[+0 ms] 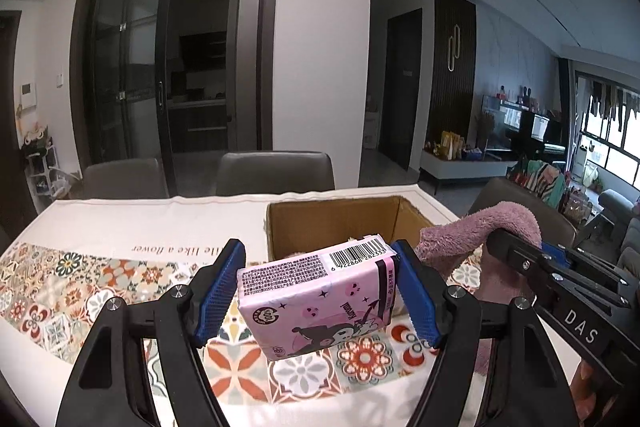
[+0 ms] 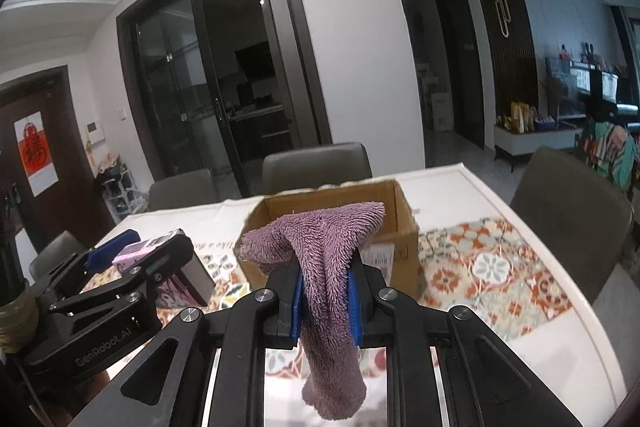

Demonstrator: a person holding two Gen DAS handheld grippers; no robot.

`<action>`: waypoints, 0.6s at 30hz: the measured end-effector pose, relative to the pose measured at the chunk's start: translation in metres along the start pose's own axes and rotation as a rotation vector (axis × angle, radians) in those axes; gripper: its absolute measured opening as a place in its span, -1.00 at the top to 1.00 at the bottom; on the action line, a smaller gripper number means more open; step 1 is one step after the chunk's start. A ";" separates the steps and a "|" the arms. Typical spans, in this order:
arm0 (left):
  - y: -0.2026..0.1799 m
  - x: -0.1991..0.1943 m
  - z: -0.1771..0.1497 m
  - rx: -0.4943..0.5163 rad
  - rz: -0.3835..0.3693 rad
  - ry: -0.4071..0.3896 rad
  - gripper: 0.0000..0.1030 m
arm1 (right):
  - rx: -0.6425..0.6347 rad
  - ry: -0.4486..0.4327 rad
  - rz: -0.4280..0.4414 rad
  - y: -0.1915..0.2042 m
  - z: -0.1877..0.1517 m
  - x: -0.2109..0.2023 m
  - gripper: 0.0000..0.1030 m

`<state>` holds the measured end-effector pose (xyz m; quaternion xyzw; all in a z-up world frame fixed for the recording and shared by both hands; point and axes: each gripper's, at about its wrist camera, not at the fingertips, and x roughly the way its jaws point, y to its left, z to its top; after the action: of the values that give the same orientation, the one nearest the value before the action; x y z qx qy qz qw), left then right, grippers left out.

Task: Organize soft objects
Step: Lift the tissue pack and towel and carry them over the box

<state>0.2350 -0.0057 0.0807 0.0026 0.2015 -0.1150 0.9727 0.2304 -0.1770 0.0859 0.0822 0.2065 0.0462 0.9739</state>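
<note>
Here, the left gripper (image 1: pixel 318 301) clamps a pink plastic-wrapped tissue pack (image 1: pixel 316 301) printed with a cartoon figure, its blue pads pressed on the pack's two ends, jaws standing fairly wide; the pack hangs above the patterned tablecloth (image 1: pixel 64 287), just in front of the open brown cardboard box (image 1: pixel 336 223); the right gripper (image 2: pixel 325 301), jaws nearly closed, pinches a mauve fluffy cloth (image 2: pixel 324 251), which drapes over and below the pads, also in front of the box.
</note>
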 end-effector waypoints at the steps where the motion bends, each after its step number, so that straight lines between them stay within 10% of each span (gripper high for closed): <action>1: 0.000 0.002 0.003 0.000 0.001 0.000 -0.44 | -0.006 -0.005 0.002 0.000 0.005 0.002 0.63; 18: 0.003 0.063 0.046 0.010 0.034 0.011 -0.44 | -0.040 0.011 0.036 -0.006 0.065 0.067 0.63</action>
<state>0.3095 -0.0191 0.0983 0.0116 0.2064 -0.0997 0.9733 0.3184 -0.1833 0.1170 0.0662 0.2093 0.0685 0.9732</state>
